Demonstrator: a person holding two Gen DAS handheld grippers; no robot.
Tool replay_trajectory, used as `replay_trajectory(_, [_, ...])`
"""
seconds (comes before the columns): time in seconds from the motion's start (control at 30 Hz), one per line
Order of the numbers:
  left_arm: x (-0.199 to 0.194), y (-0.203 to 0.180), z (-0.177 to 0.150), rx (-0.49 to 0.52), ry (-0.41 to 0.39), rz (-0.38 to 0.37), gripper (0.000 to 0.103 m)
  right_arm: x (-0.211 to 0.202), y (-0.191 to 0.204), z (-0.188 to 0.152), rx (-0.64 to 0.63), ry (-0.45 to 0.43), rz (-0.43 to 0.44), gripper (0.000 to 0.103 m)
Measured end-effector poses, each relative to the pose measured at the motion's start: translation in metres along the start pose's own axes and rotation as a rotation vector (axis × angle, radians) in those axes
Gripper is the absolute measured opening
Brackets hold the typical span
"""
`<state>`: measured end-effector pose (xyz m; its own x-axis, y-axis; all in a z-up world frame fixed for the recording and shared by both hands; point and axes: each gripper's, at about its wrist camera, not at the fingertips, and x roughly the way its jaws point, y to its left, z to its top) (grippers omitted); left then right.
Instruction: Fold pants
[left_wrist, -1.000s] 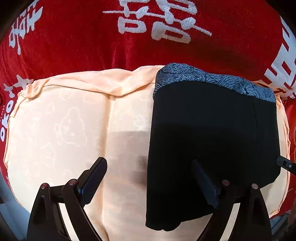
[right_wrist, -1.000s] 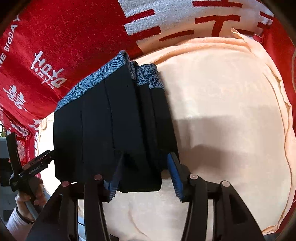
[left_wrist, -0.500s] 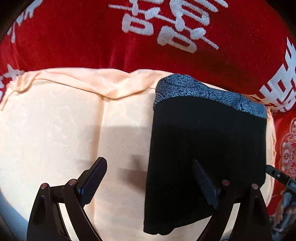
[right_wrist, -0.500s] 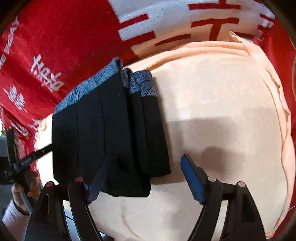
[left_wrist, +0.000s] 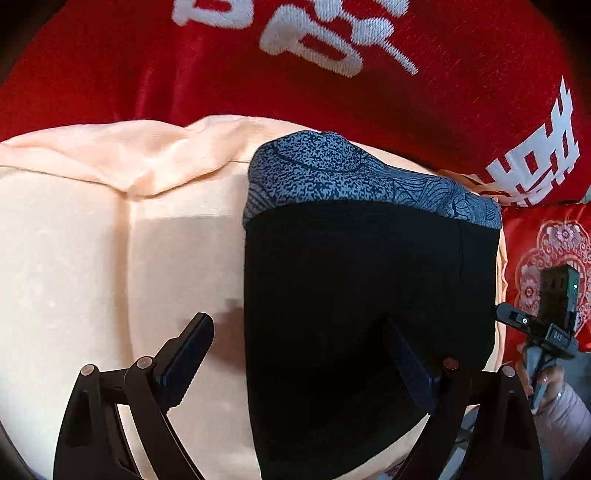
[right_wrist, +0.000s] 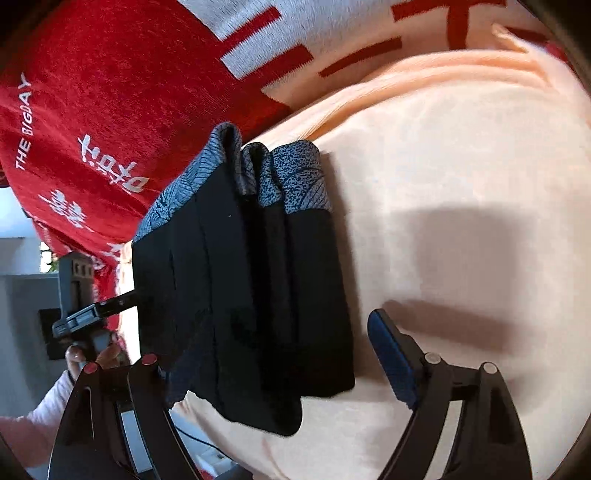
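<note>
Two claws are standing wide open. The right gripper (right_wrist: 280, 354) has just been opening, letting the folded pants (right_wrist: 243, 288) lie flat on the peach cushion (right_wrist: 461, 166); the left gripper (left_wrist: 299, 350) is holding nothing.

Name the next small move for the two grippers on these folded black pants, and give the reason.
Probably lift both away. The folded black pants with grey patterned waistband lie stacked on the peach cloth; the right gripper has just been opening, and the left gripper is open too.
</note>
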<state>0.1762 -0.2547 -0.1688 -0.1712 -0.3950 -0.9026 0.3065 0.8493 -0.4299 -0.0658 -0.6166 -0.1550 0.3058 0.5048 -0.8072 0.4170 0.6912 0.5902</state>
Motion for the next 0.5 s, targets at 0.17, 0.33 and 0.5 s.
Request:
replay_trajectory(0.17, [0.011, 0.000, 0.006, 0.002, 0.018, -0.029, 0.102, 0.017, -0.014, 0.009, -0.003, 0.066, 0.101, 0.088])
replay_trajectory(0.33, [0.028, -0.006, 0.008, 0.008, 0.034, -0.065, 0.102, 0.030, -0.013, 0.017, -0.010, 0.097, 0.199, 0.089])
replay_trajectory(0.5, [0.039, -0.004, 0.008, -0.043, 0.046, -0.103, 0.103, 0.039, -0.013, 0.026, 0.025, 0.102, 0.234, 0.089])
